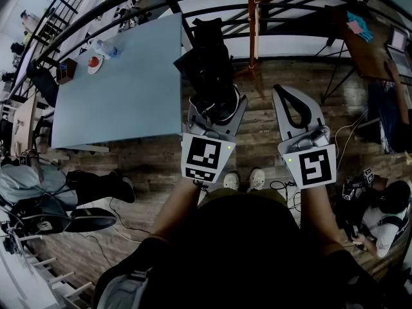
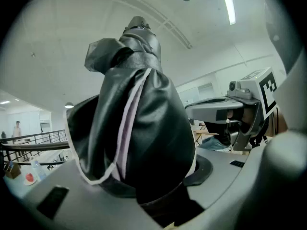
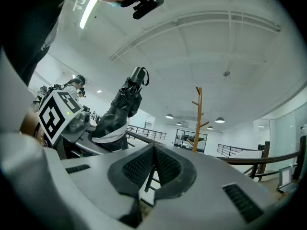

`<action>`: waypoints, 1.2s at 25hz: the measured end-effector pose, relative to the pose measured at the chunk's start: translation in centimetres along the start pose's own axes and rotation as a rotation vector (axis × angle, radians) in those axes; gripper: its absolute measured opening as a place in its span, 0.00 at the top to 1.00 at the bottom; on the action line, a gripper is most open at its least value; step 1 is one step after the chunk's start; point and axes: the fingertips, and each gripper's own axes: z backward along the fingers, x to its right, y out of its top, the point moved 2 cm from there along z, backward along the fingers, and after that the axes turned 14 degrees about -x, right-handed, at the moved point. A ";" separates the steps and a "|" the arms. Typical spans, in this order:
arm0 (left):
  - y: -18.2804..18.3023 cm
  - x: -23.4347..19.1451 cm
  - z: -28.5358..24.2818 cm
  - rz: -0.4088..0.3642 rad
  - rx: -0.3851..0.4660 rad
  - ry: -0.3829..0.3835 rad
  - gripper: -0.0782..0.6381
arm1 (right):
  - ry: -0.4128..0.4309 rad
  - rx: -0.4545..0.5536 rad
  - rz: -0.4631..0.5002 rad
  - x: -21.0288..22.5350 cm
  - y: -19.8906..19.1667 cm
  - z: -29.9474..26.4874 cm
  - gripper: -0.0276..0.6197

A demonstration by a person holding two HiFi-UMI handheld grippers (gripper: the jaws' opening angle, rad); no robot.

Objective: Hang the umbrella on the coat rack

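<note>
Left gripper (image 1: pixel 217 110) is clamped on the folded black umbrella (image 2: pixel 139 123), holding it upright with its strap loop (image 3: pixel 145 76) at the top; right gripper (image 3: pixel 154 169) is closed on nothing. Coat rack (image 3: pixel 198 121) stands ahead, well apart. I'd carry the umbrella over upright with a firm clamp, then drop the loop over a peg before releasing.
</note>
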 end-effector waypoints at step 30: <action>0.2 0.2 0.6 -0.010 -0.007 -0.006 0.58 | 0.000 0.012 -0.019 -0.4 -0.1 0.5 0.91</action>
